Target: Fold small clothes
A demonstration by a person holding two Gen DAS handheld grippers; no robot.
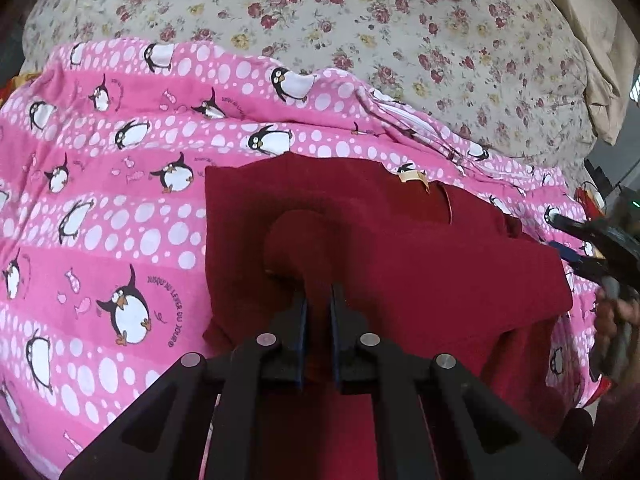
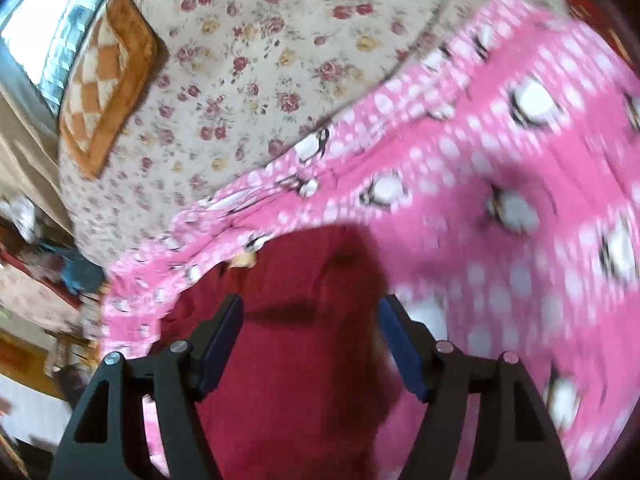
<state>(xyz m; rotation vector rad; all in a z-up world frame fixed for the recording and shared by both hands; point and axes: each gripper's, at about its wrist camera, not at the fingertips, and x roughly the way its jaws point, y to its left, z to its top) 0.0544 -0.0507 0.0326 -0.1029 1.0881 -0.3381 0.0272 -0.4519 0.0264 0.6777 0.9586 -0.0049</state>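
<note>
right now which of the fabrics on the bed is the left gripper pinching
The plain dark red garment, topmost, clamped by the left gripper; not the pink penguin blanket or floral sheet.

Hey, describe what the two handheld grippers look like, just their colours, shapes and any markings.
Both the left gripper and the right gripper are matte black, angular linkage frames with round silver pivot pins and flat dark-blue pads on the fingers. No cables, markings or sleeves are visible.

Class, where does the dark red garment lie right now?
The dark red garment lies on the pink penguin blanket, lower centre in both wrist views, nearer than the floral bedspread.
</note>
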